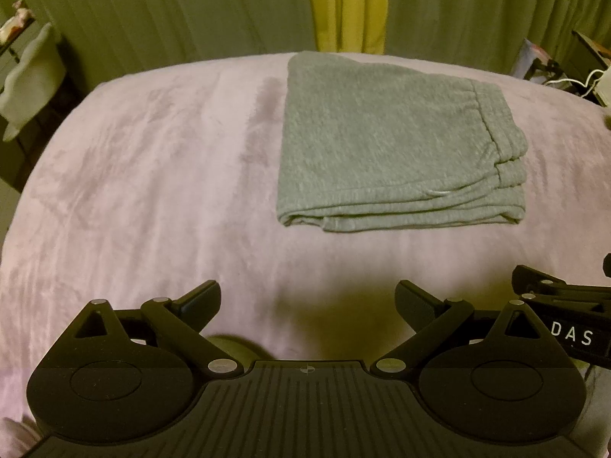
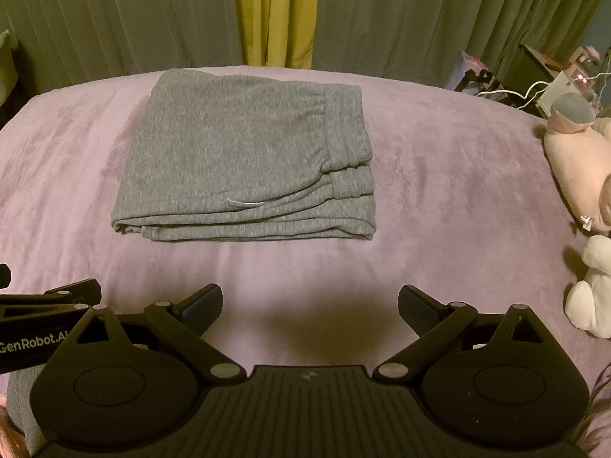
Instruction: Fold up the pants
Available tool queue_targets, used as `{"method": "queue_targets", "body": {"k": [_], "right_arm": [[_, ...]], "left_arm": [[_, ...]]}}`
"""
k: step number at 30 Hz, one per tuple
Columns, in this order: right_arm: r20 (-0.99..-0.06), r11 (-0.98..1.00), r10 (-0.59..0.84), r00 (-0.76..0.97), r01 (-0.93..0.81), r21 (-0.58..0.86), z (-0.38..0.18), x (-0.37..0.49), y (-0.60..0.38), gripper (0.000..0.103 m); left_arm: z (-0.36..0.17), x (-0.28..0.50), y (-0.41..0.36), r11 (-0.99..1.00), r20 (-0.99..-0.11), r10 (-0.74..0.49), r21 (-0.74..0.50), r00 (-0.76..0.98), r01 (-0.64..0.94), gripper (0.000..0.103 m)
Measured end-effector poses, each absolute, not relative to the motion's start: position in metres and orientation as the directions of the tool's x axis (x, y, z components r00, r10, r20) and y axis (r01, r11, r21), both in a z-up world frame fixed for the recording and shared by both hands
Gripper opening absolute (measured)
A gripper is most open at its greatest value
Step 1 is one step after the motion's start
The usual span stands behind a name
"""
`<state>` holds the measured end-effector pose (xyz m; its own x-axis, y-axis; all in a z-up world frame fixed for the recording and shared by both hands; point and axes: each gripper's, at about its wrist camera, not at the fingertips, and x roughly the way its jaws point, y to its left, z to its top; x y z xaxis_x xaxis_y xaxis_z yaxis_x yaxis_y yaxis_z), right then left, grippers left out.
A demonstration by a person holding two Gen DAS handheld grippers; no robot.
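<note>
Grey sweatpants (image 1: 385, 141) (image 2: 248, 156) lie folded into a flat rectangle on the pink bed cover (image 1: 152, 175) (image 2: 439, 191), with the elastic waistband at the right and stacked layers along the near edge. My left gripper (image 1: 307, 297) hovers open over the cover, well short of the pants and to their left. My right gripper (image 2: 310, 301) is open too, nothing between its fingers, a good way in front of the pants. Each gripper's side shows at the edge of the other's view.
Pale plush toys (image 2: 584, 191) sit at the bed's right edge. A bedside stand with cables and small devices (image 2: 565, 84) is behind them. Green and yellow curtains (image 1: 343, 4) hang past the far edge. A white piece of furniture (image 1: 30, 76) stands at the left.
</note>
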<state>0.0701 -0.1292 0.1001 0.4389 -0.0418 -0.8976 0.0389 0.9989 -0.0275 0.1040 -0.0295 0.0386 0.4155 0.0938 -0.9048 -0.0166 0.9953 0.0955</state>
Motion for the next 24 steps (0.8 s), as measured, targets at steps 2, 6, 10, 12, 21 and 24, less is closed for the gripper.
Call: {"method": "queue_targets", "body": {"k": [2, 6, 10, 12, 21, 24], "right_arm": [[-0.898, 0.999, -0.041, 0.439, 0.037, -0.027, 0.1001, 0.0701, -0.1296, 0.099], [-0.898, 0.999, -0.039, 0.438, 0.035, -0.026, 0.0998, 0.0704, -0.1296, 0.099], [-0.898, 0.999, -0.041, 0.439, 0.037, -0.028, 0.0999, 0.0701, -0.1295, 0.099], [-0.897, 0.999, -0.041, 0.440, 0.036, -0.027, 0.1000, 0.0700, -0.1296, 0.099], [-0.897, 0.999, -0.046, 0.439, 0.040, -0.031, 0.0996, 0.0698, -0.1263, 0.099], [-0.897, 0.999, -0.046, 0.441, 0.040, -0.032, 0.0998, 0.0698, -0.1262, 0.099]], "left_arm": [[0.0385, 0.1036, -0.0292, 0.995, -0.905, 0.093, 0.095, 0.415, -0.017, 0.101], [0.0388, 0.1037, -0.0291, 0.995, -0.905, 0.092, 0.093, 0.415, -0.016, 0.101], [0.0388, 0.1035, -0.0282, 0.996, -0.907, 0.088, 0.089, 0.412, -0.018, 0.101], [0.0387, 0.1038, -0.0278, 0.996, -0.907, 0.087, 0.087, 0.413, -0.019, 0.101], [0.0385, 0.1029, -0.0268, 0.996, -0.907, 0.084, 0.082, 0.412, -0.023, 0.101], [0.0384, 0.1029, -0.0267, 0.996, -0.907, 0.084, 0.082, 0.412, -0.022, 0.101]]}}
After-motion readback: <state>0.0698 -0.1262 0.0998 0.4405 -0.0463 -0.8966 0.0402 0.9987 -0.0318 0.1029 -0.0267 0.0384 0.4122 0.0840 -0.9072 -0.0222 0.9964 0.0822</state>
